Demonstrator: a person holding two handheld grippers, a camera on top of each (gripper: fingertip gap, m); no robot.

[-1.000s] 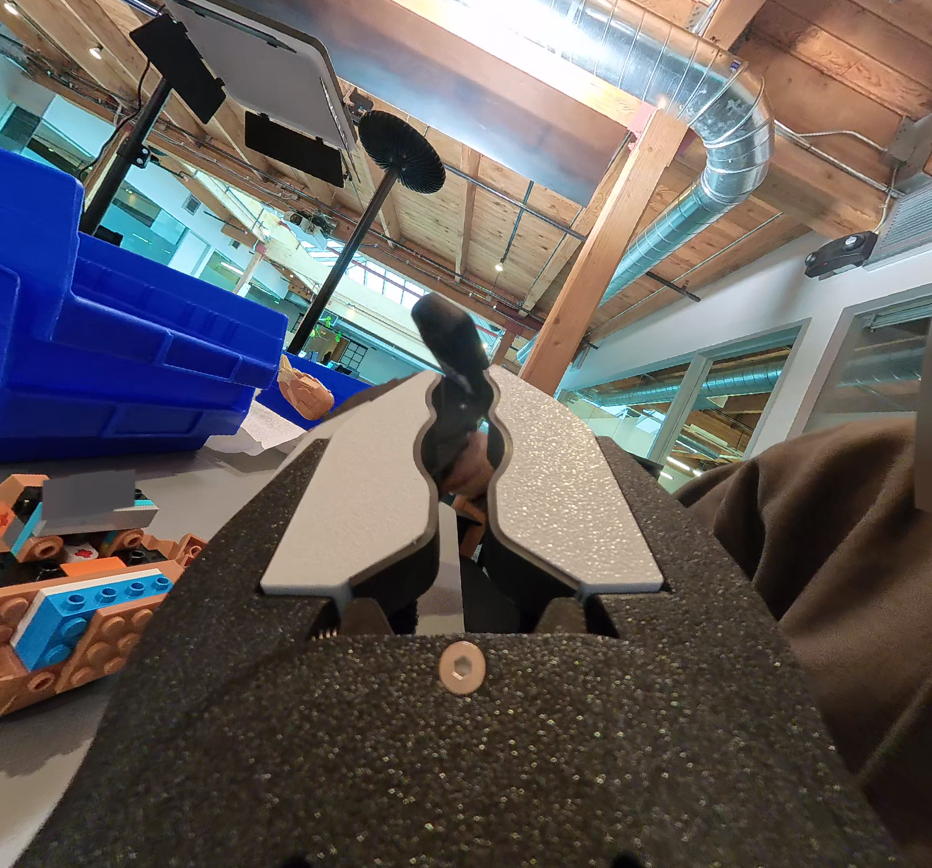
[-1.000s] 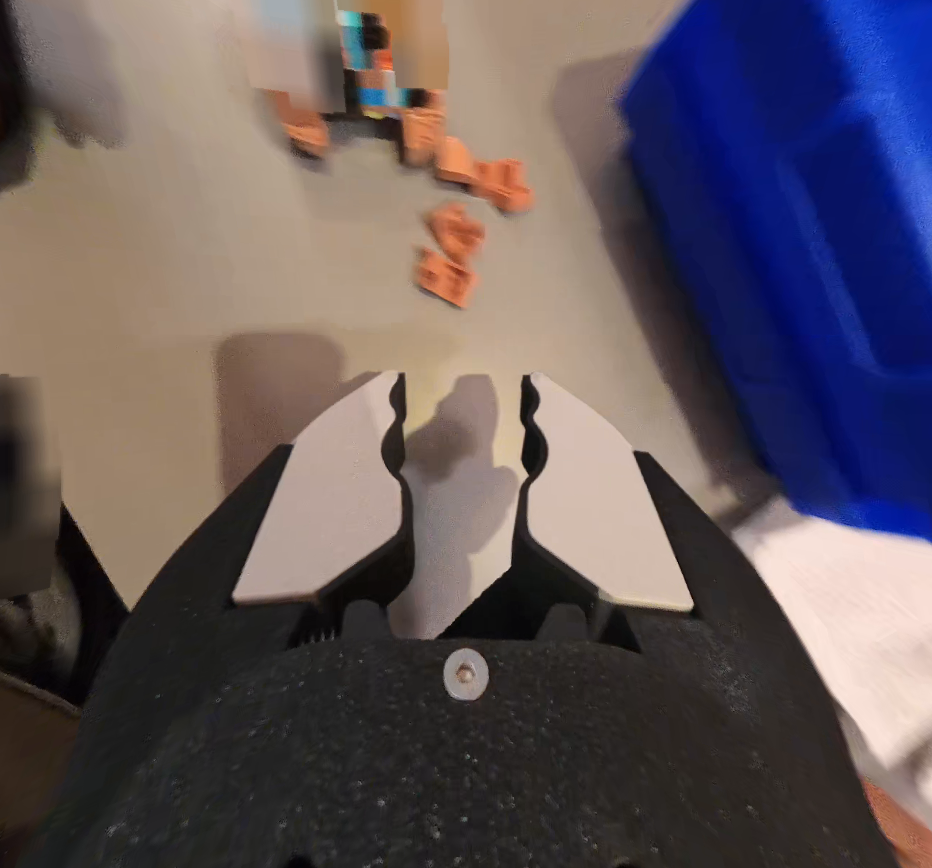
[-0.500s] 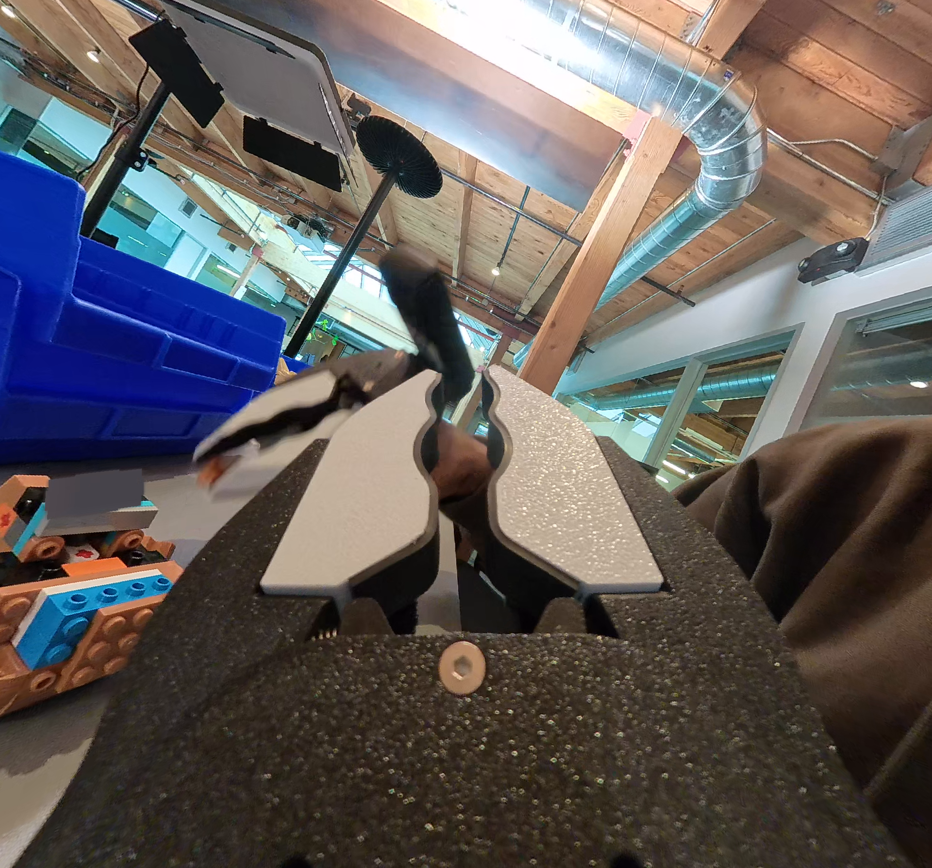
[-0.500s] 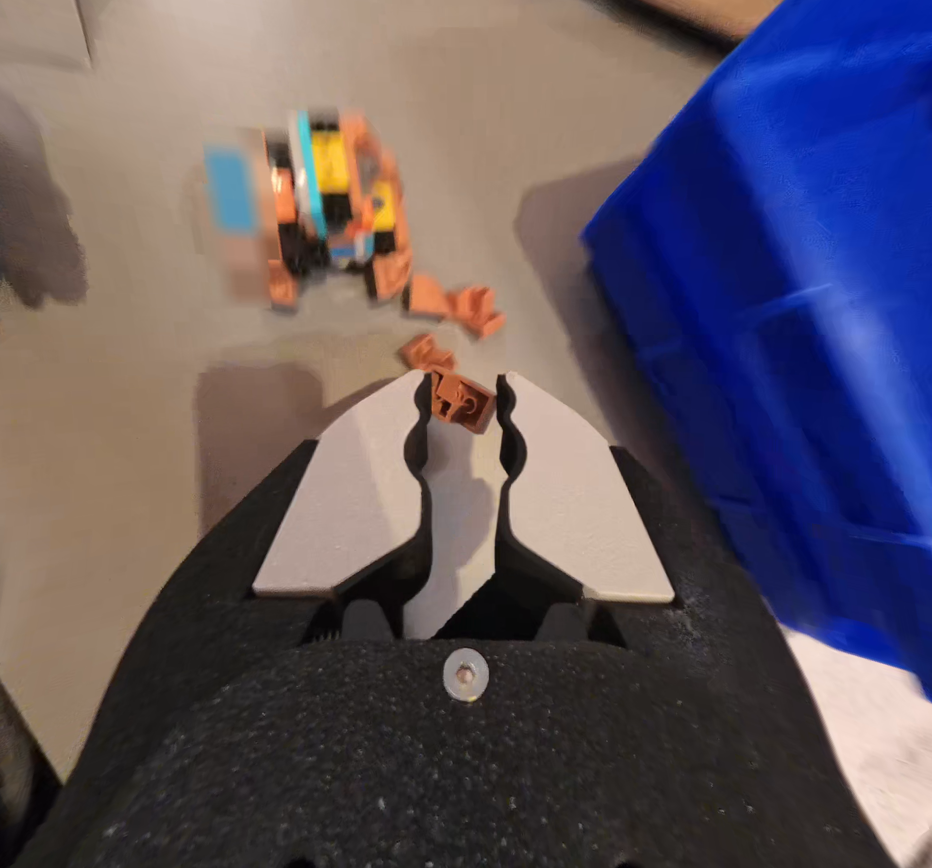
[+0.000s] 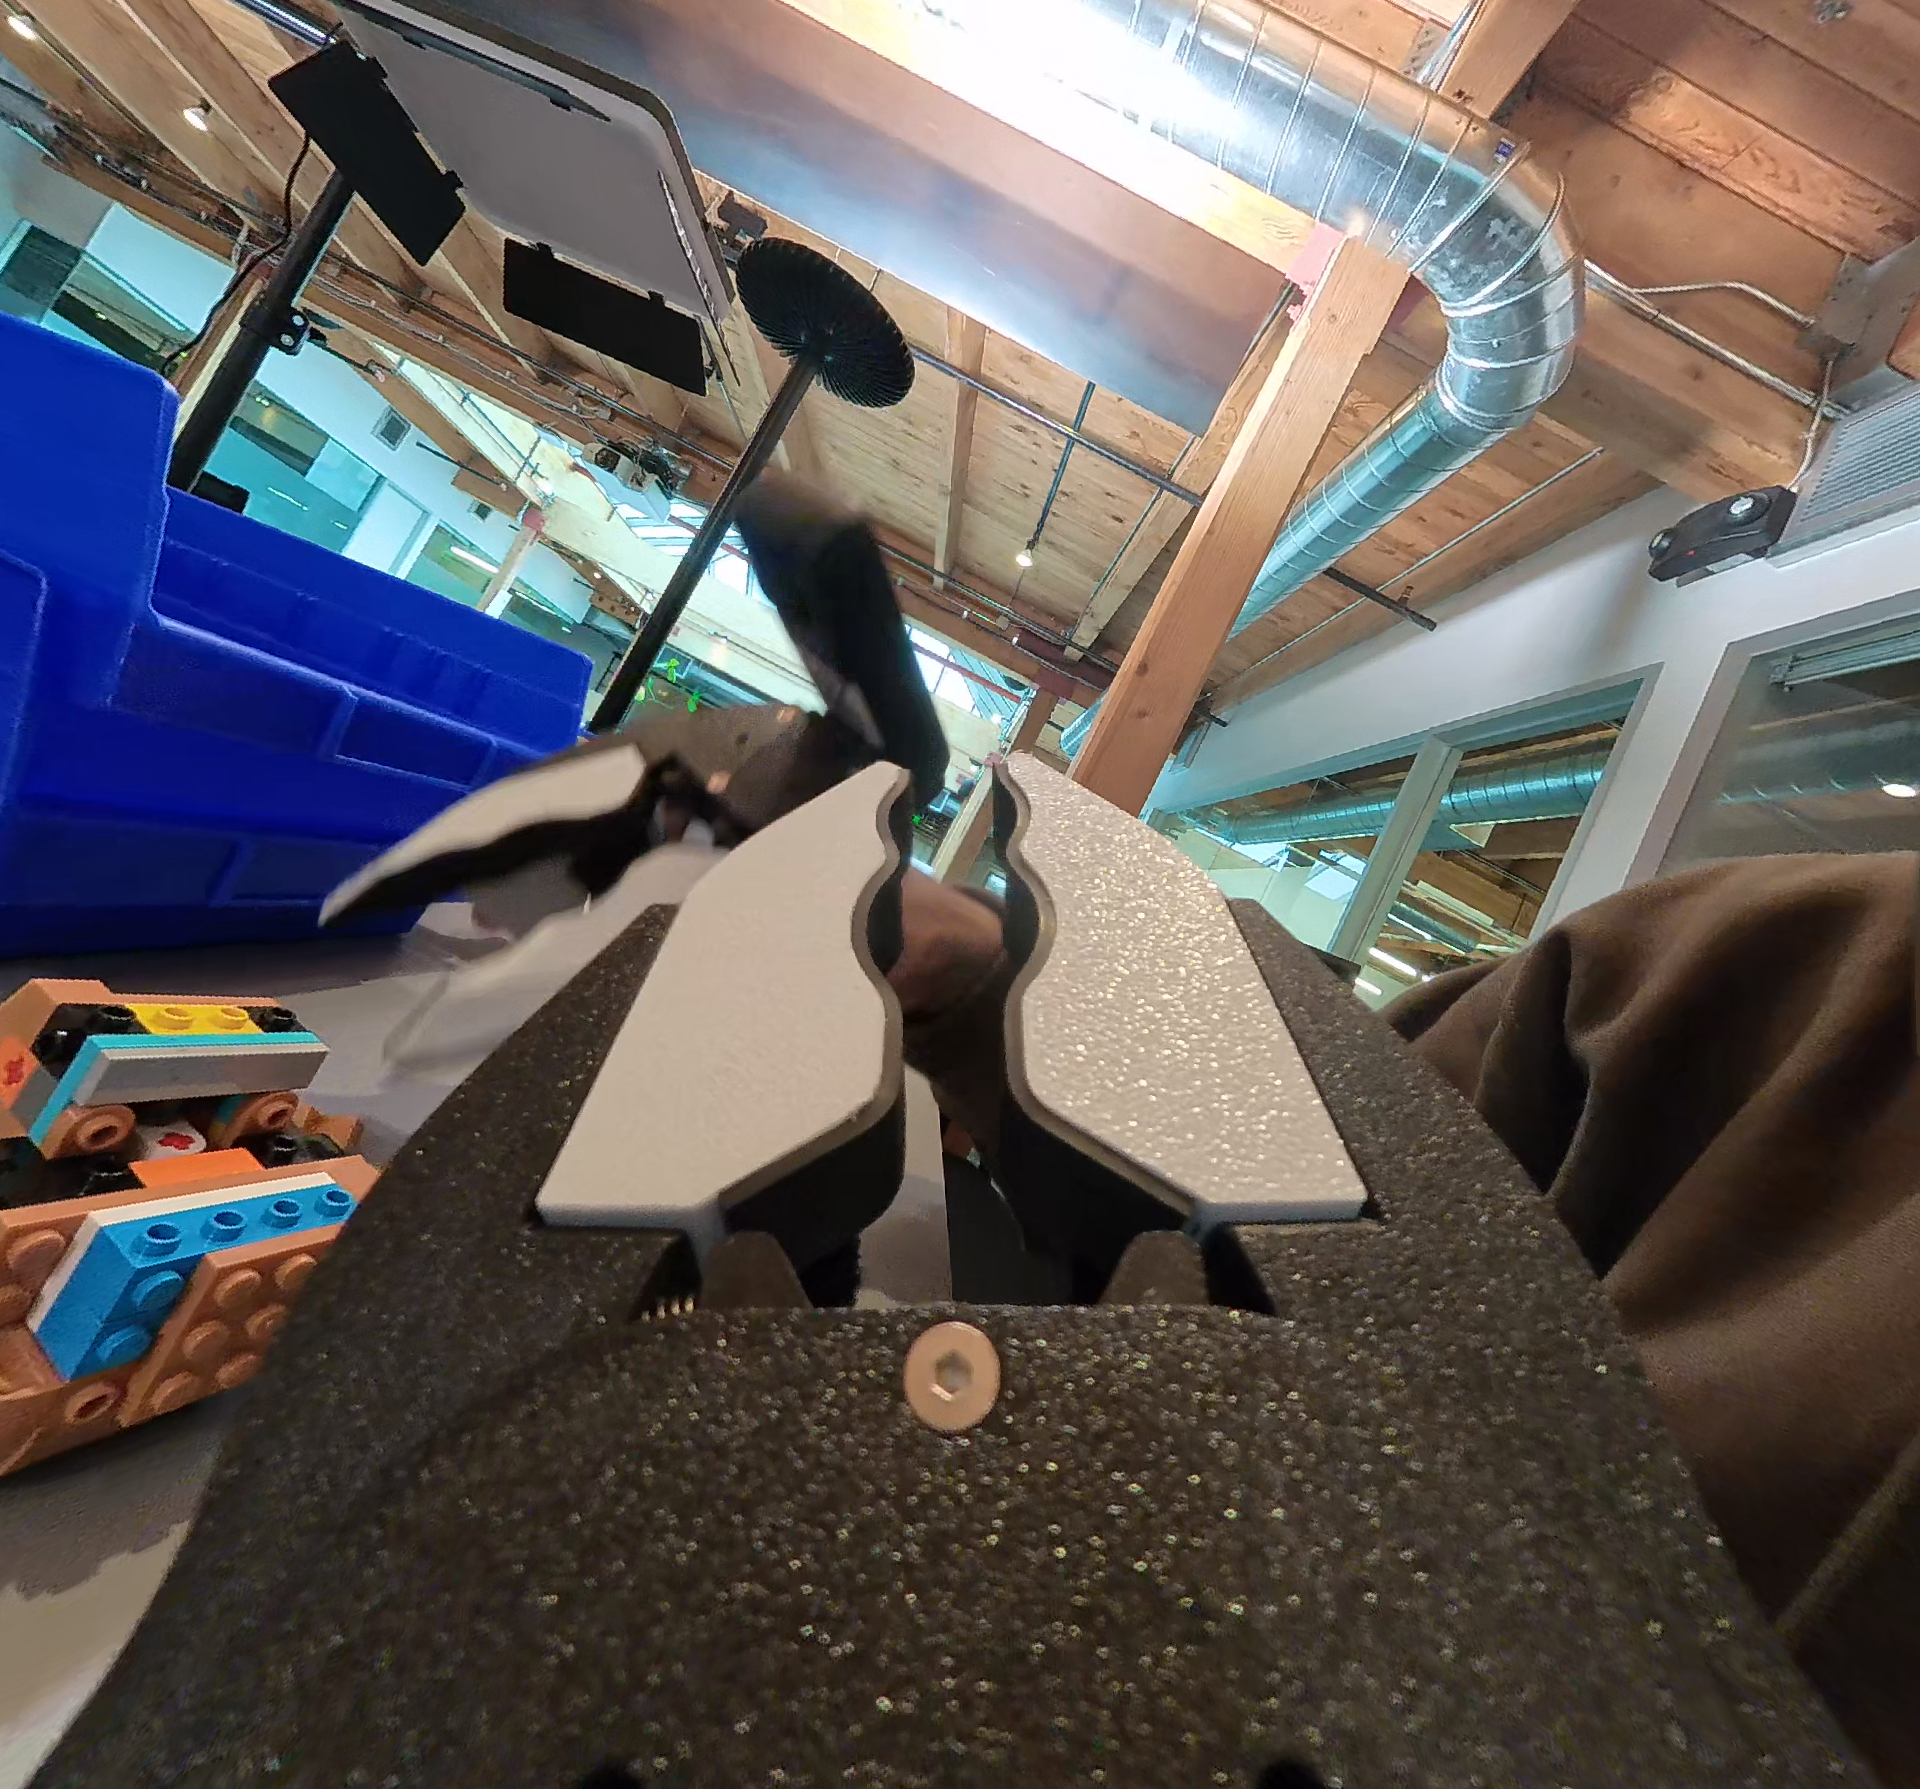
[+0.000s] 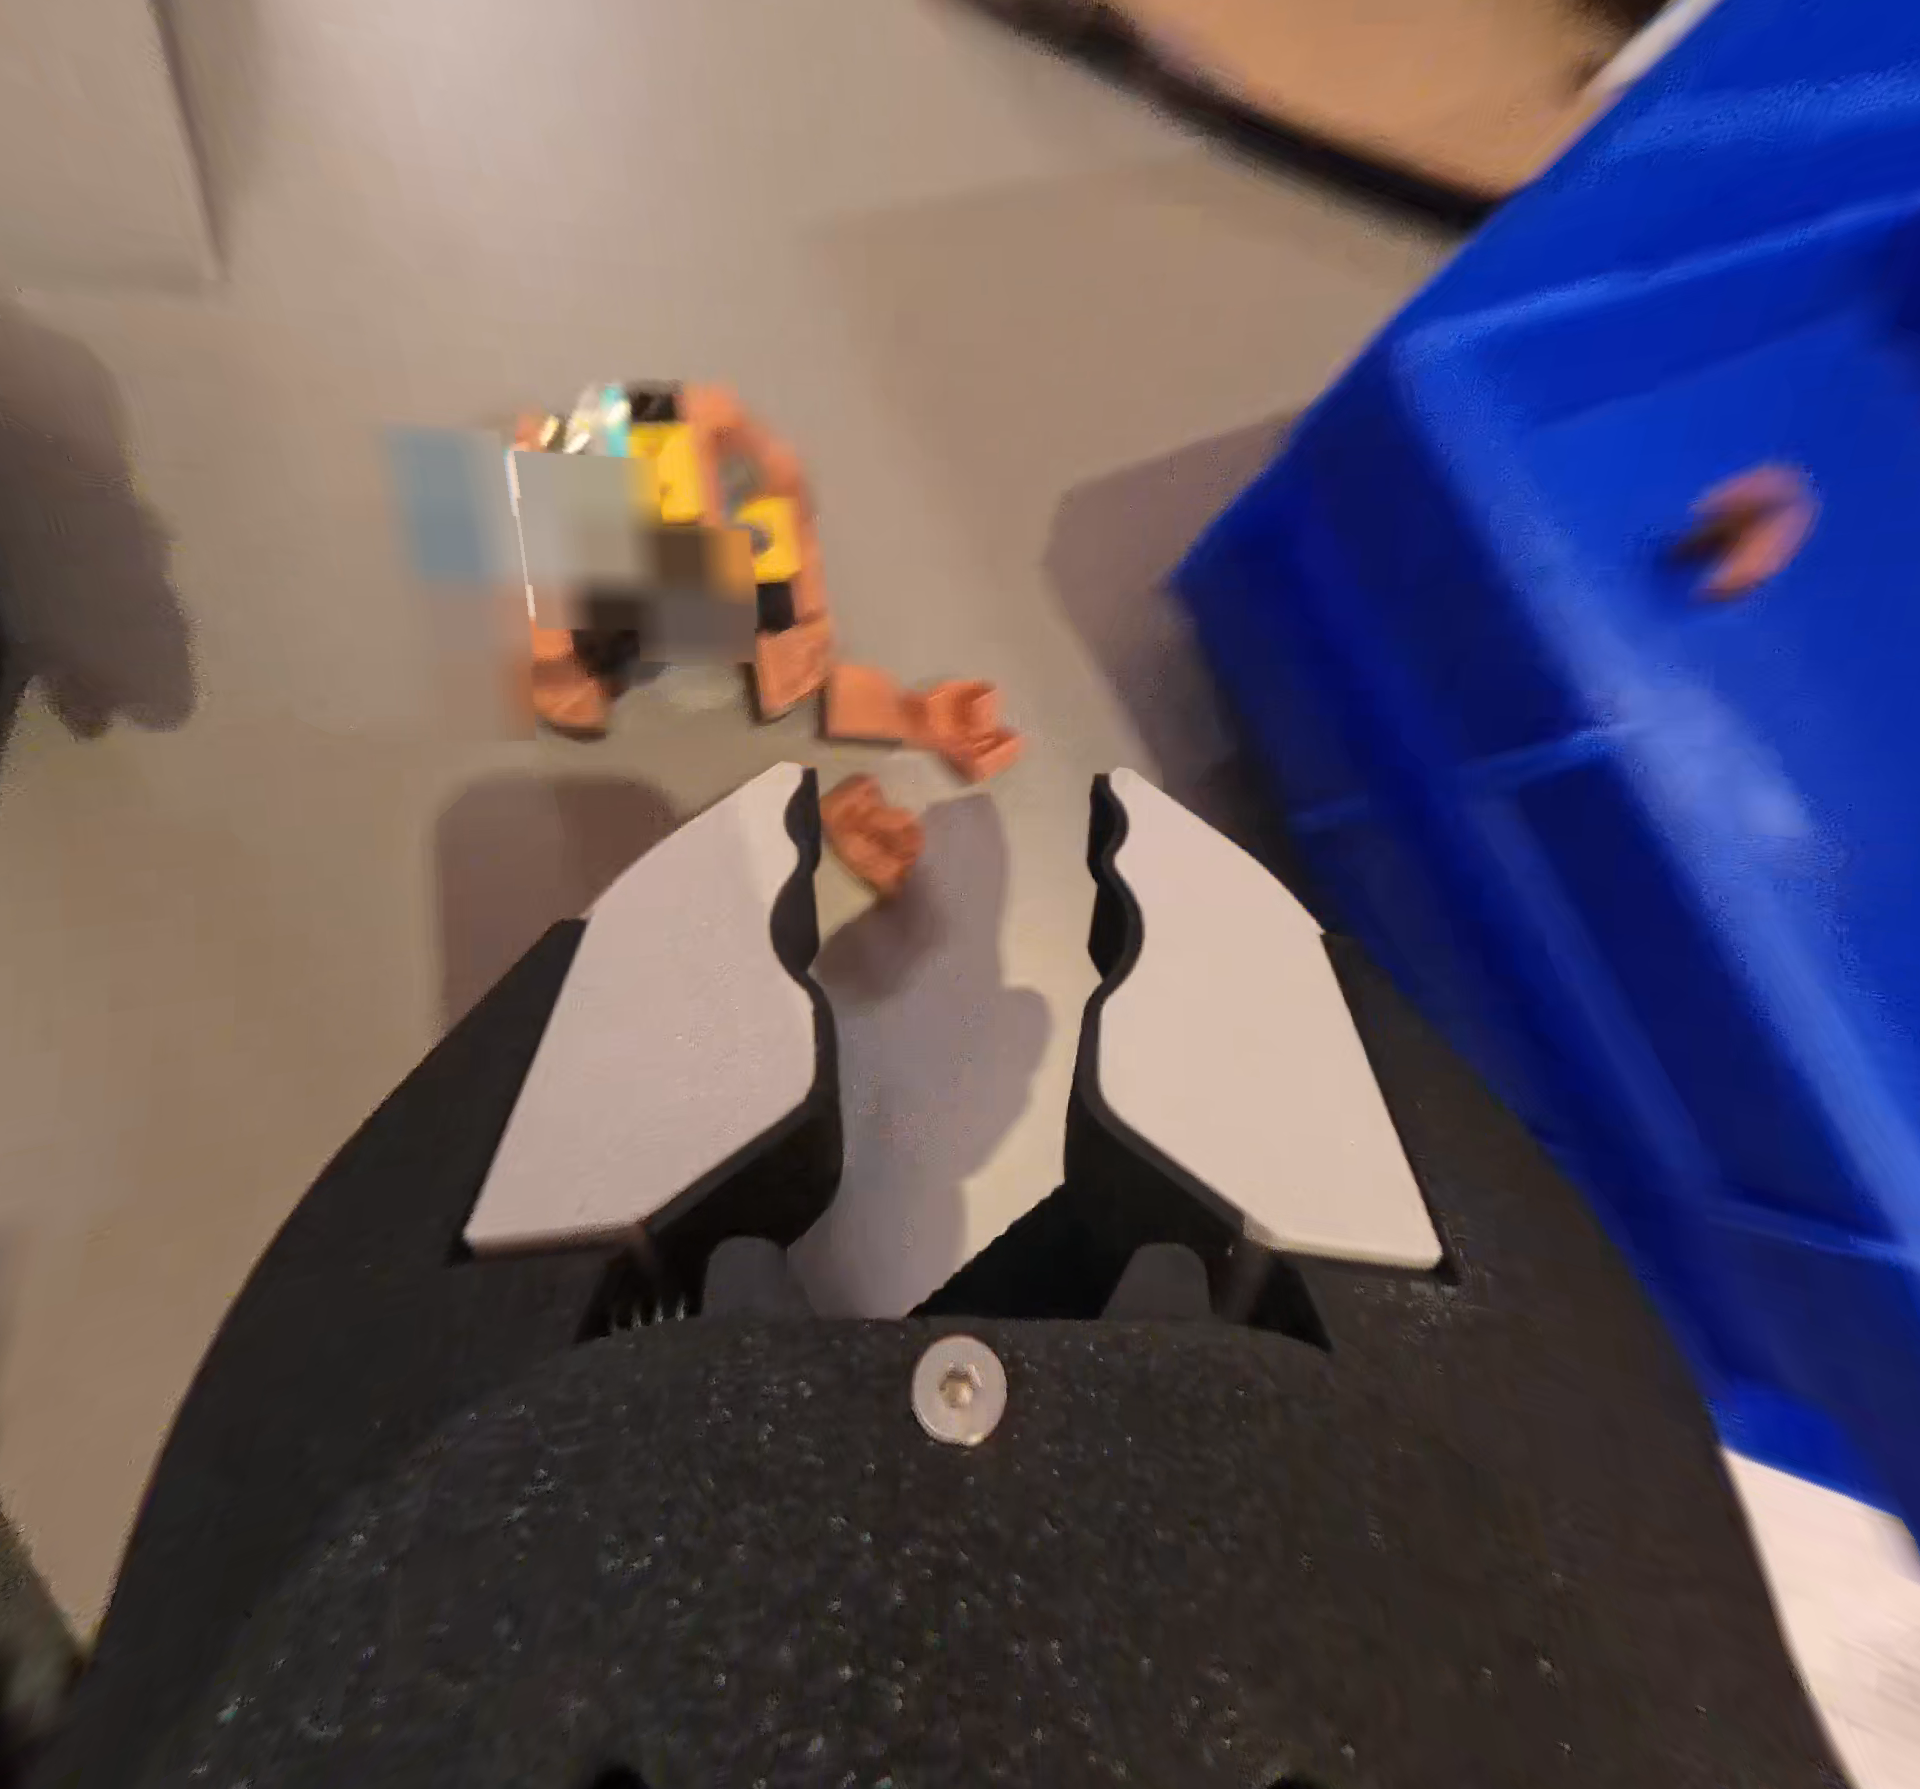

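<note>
My right gripper (image 6: 951, 783) is open and empty above the grey table (image 6: 312, 908). A small brown brick (image 6: 868, 830) lies on the table just past its left fingertip. A blurred brown piece (image 6: 1745, 534) shows against the blue bin (image 6: 1610, 752) to the right. My left gripper (image 5: 951, 773) lies low by the table, pointing upward, jaws nearly together with a narrow slit and nothing in them. The right gripper also shows in the left wrist view (image 5: 499, 898), blurred and open, left of my left fingers and in front of the blue bin (image 5: 260, 700).
A multicoloured brick build (image 6: 707, 513) stands mid-table with loose brown bricks (image 6: 935, 716) beside it; it is close at the left in the left wrist view (image 5: 156, 1168). A cardboard box (image 6: 1247, 25) lies at the far edge. A brown sleeve (image 5: 1662, 1168) fills the right. Measured from the fingertips, the small brown brick (image 6: 868, 830) is 4 cm or so from the right gripper and 20 cm from the left.
My right gripper closed on a brown brick from the table, then opened; the brick has left it and a brown blur shows at the bin. The left gripper stayed put.
</note>
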